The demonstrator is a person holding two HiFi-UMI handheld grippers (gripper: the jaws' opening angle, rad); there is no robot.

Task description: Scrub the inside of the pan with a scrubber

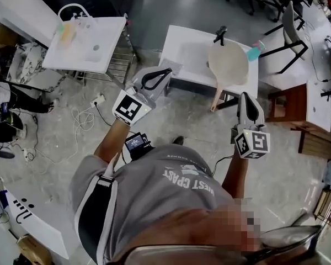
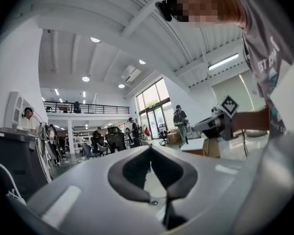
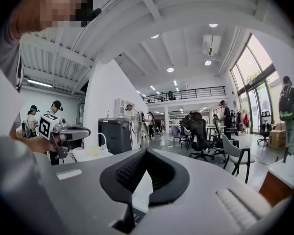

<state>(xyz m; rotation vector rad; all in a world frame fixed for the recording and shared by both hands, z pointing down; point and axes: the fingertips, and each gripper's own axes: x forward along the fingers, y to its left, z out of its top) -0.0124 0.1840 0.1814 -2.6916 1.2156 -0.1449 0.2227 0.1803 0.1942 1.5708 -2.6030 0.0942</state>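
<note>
The scrubbing has not begun yet, I judge: the pan [image 1: 228, 63] lies on the far white counter [image 1: 179, 51], with its handle pointing toward the person. The left gripper [image 1: 164, 72] and the right gripper [image 1: 246, 97] are both held in the air on the near side of the pan, jaws pressed together and nothing between them. The next move calls for opening one claw to take a scrubber, perhaps the small teal thing [image 1: 254, 52] just right of the pan, though I cannot tell this surely.

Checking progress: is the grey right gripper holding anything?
No, the grey right gripper has its black-padded jaws shut together with nothing between them.
</note>
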